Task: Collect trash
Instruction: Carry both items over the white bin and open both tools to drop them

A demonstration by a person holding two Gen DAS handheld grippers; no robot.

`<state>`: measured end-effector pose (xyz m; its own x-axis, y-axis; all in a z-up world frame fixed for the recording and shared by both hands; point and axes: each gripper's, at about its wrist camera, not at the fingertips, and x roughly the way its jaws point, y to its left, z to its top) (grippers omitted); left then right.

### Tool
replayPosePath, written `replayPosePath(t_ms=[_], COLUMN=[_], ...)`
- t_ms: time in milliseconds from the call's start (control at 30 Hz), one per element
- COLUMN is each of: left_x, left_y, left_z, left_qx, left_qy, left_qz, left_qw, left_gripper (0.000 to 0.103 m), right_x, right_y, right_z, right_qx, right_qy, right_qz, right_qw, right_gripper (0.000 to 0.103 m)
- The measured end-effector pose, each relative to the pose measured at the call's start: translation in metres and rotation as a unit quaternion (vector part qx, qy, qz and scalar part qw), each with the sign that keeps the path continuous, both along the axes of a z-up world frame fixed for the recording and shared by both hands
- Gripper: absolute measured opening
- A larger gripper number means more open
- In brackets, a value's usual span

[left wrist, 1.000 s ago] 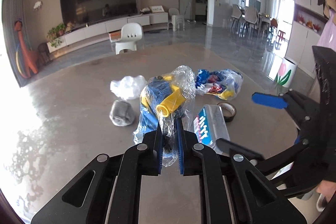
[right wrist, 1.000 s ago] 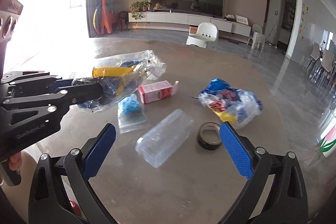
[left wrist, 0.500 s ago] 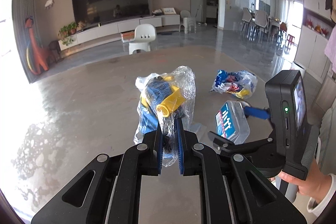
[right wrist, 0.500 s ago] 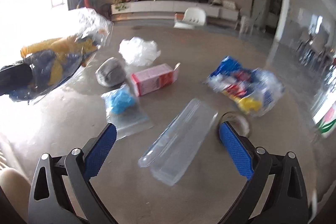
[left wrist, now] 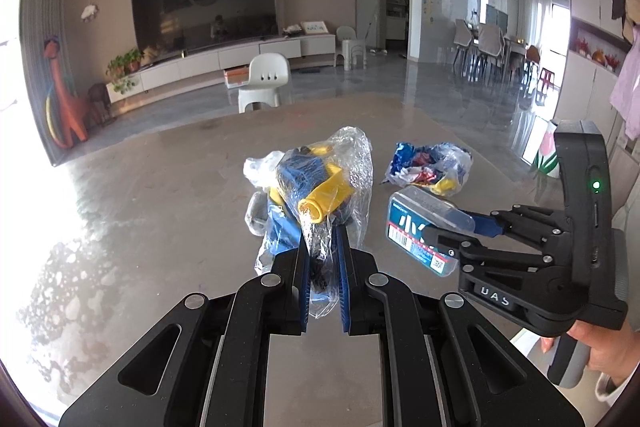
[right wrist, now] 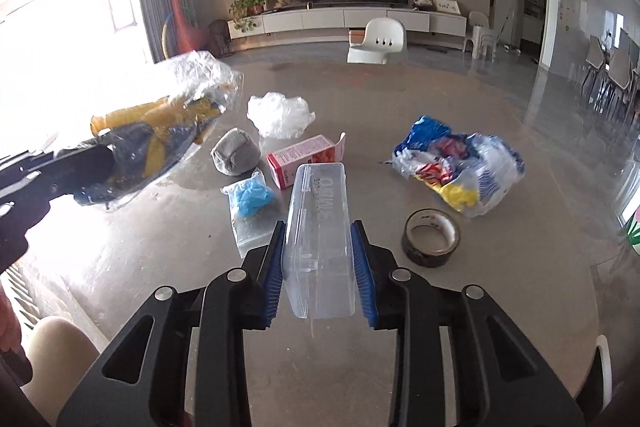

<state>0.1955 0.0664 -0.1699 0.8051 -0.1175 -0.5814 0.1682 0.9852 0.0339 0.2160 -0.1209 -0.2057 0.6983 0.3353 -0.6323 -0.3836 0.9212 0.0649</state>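
We look forward along each gripper over the table (left wrist: pixel 140 187), both views sharing the colourful bag (left wrist: pixel 430 169) (right wrist: pixel 460 167) at right.

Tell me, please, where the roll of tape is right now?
In the right wrist view, the roll of tape lies on the table, right of the clear plastic box, near the multicoloured bag.

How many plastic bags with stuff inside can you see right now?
3. A clear bag of blue and yellow items held up in the left gripper; a bag of colourful wrappers on the table's right; a small bag with something blue near the middle. Others may be hidden.
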Motion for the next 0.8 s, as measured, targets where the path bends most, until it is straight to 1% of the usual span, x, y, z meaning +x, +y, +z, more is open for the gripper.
replayPosePath(t_ms=[167, 233, 433, 533, 600, 800], left_x=[-0.006, -0.008, -0.014, -0.018, -0.019, -0.023], left_y=[-0.015, -0.024, -0.063, -0.088, -0.107, -0.164], left_z=[0.007, 0.01, 0.018, 0.019, 0.018, 0.019], left_qx=[0.0, 0.0, -0.006, -0.011, -0.014, -0.018], left_qy=[-0.006, -0.01, -0.015, -0.015, -0.015, -0.013], left_qz=[-0.014, -0.024, -0.065, -0.088, -0.105, -0.157], left_qw=[0.9999, 0.9997, 0.9978, 0.9959, 0.9942, 0.9874], left_gripper=[0.011, 0.011, 0.011, 0.011, 0.011, 0.011], right_x=[-0.023, -0.033, -0.063, -0.075, -0.08, -0.096], right_y=[-0.018, -0.029, -0.08, -0.104, -0.118, -0.164], right_z=[0.028, 0.04, 0.065, 0.07, 0.07, 0.066], right_qx=[-0.005, -0.016, -0.018, -0.023, -0.032, -0.037], right_qy=[-0.034, -0.051, -0.078, -0.088, -0.093, -0.095], right_qz=[0.0, -0.007, -0.046, -0.065, -0.08, -0.123], right_qw=[0.999, 0.999, 0.996, 0.994, 0.992, 0.987], right_gripper=[0.033, 0.033, 0.033, 0.033, 0.033, 0.033])
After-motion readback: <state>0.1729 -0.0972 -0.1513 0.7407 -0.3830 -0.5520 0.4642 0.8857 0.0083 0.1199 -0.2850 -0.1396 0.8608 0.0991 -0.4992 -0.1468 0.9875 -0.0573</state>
